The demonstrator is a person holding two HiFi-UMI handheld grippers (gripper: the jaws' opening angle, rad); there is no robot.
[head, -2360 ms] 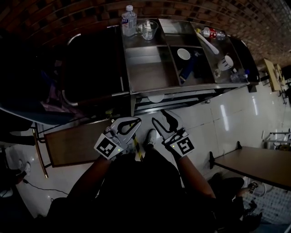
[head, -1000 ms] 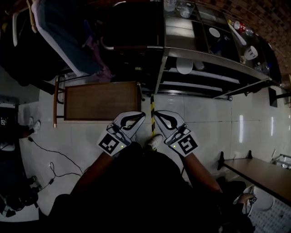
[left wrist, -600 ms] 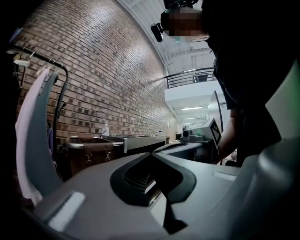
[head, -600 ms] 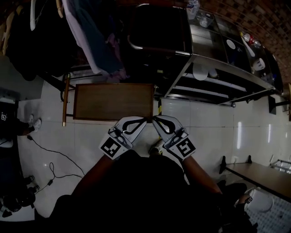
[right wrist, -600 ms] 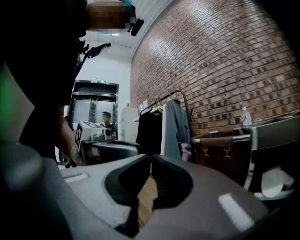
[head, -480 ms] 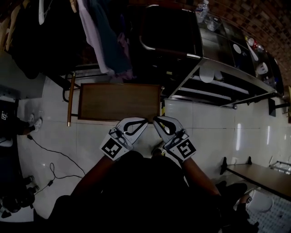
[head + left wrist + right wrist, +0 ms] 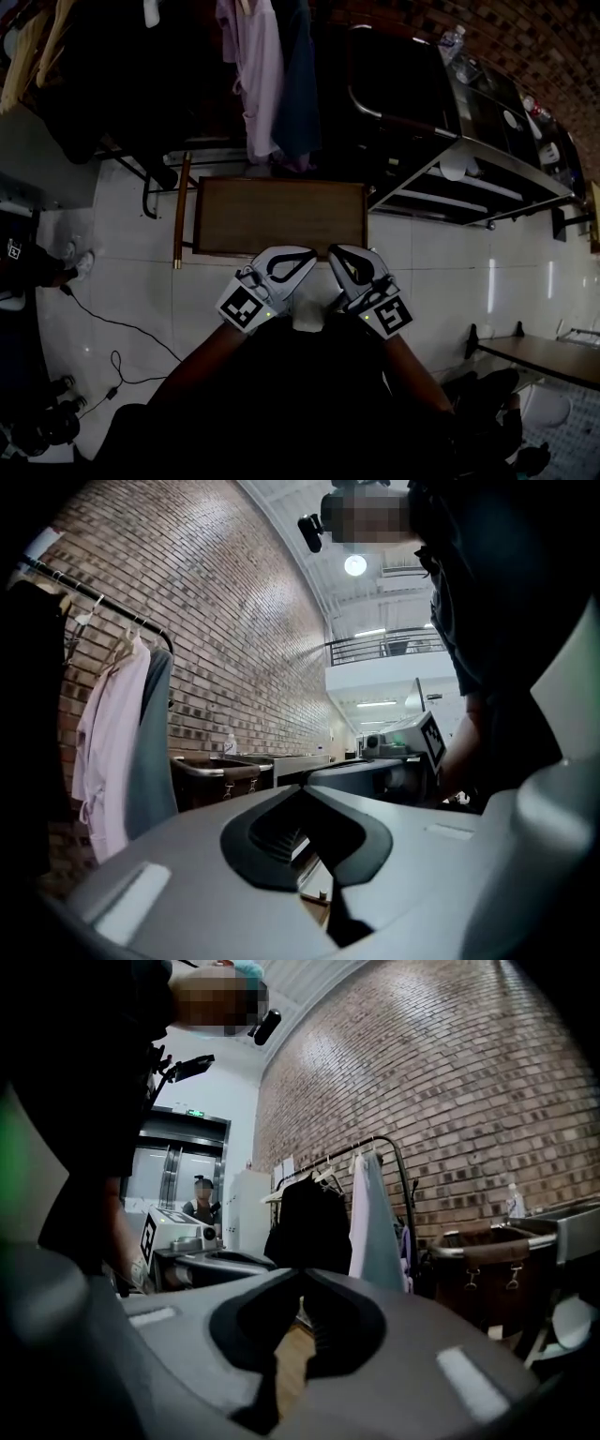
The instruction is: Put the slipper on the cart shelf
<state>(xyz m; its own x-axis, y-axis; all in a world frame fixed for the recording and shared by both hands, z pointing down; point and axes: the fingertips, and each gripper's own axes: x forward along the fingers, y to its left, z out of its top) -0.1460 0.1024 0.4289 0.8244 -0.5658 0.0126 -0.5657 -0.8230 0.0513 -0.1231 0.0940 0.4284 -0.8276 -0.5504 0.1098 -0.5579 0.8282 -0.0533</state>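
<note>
left gripper [image 7: 302, 258] and right gripper [image 7: 337, 255] are both pressed together, empty; cart shelf [image 7: 281, 217] lies just ahead of both, long axis crosswise; no slipper shows.

A: How are the arms held?

B: The left forearm [image 7: 204, 361] and right forearm [image 7: 410, 364] angle inward in front of the body.

A: And the grippers?

B: The left gripper [image 7: 310, 257] and right gripper [image 7: 335, 252] point forward side by side, tips close together. Both pairs of jaws are pressed together with nothing between them.
</note>
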